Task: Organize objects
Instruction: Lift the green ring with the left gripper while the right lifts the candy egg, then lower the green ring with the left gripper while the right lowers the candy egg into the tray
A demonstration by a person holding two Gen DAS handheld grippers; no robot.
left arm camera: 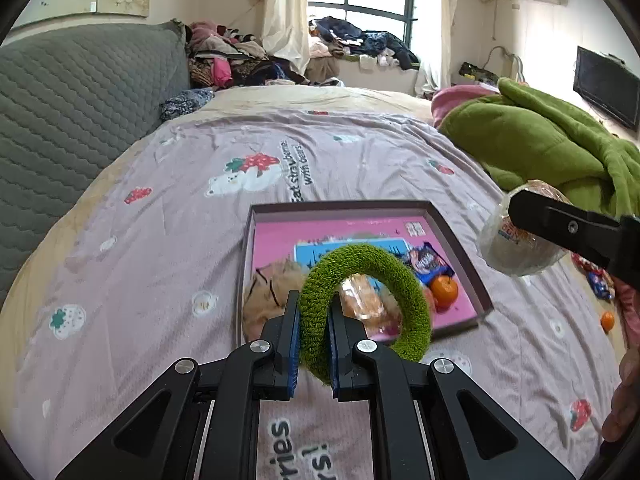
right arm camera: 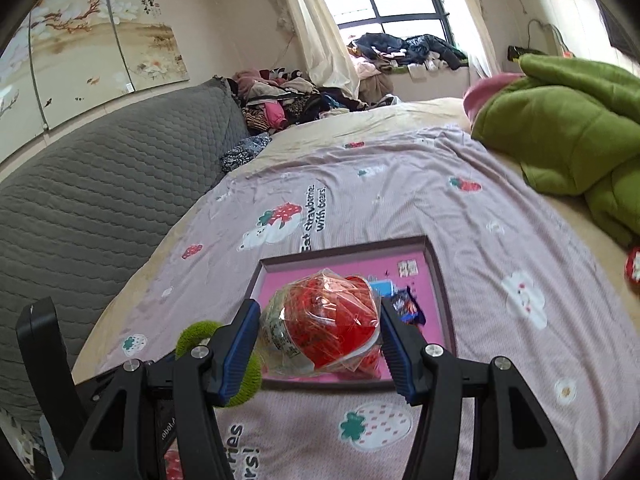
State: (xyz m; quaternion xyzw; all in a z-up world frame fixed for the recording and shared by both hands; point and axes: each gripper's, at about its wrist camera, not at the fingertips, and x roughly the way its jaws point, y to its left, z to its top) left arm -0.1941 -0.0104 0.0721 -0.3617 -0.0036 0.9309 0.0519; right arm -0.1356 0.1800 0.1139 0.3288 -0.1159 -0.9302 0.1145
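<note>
A grey quilted headboard [left arm camera: 80, 112] is standing at the far left, beside the lilac strawberry-print bedsheet [left arm camera: 168, 216]. Over that sheet the left gripper [left arm camera: 314, 312] is pinching the green fuzzy ring [left arm camera: 366, 300] tightly between its blue pads, jaws nearly together, the ring hanging in the air above the near edge of the shallow box [left arm camera: 460, 240]. Inside the box's pink floor an orange [left arm camera: 445, 291], a blue snack packet [left arm camera: 428, 262] and what may be a brown furry item [left arm camera: 264, 300] are lying. Further right, the right gripper [right arm camera: 316, 334] is holding a plastic-wrapped red ball [right arm camera: 336, 324] at about half opening, both pads pressing its sides, above the box. A green blanket [left arm camera: 552, 140] is lying crumpled at the far right
</note>
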